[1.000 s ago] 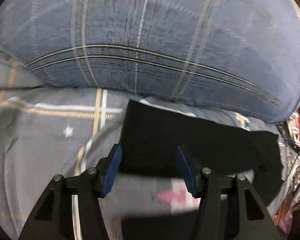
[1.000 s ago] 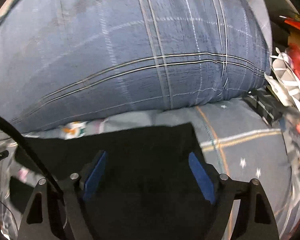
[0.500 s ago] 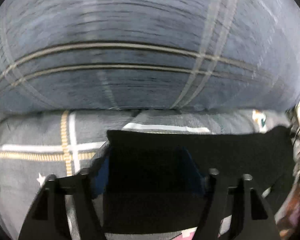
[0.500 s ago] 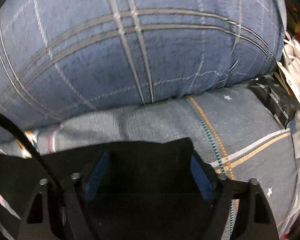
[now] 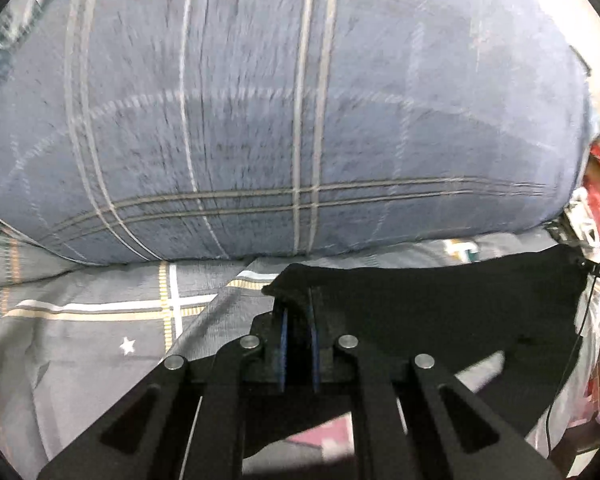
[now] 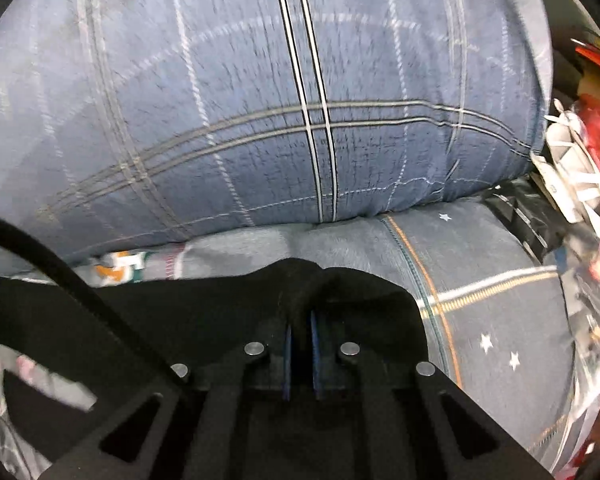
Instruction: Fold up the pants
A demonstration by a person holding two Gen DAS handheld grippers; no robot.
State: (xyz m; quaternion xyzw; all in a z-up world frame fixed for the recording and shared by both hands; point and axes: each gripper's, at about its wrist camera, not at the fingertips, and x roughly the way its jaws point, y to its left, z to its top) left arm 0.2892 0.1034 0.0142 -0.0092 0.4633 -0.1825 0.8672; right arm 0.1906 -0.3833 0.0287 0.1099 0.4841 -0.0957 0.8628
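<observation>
1. Left gripper (image 5: 298, 328): blue pads closed to a narrow gap, pinching a corner of the black pants (image 5: 440, 312).
2. Right gripper (image 6: 300, 332): likewise closed on a raised fold of the pants (image 6: 204, 304); pinch point hidden by bunched cloth.
3. Pants: span between the grippers, over the grey star-print bedsheet (image 5: 100, 320); lower edge cut off by the frame.
4. Blue plaid pillow (image 6: 260, 120): just beyond the pants' far edge.
5. Blurred clutter (image 6: 580, 184): at bed's right side.
</observation>
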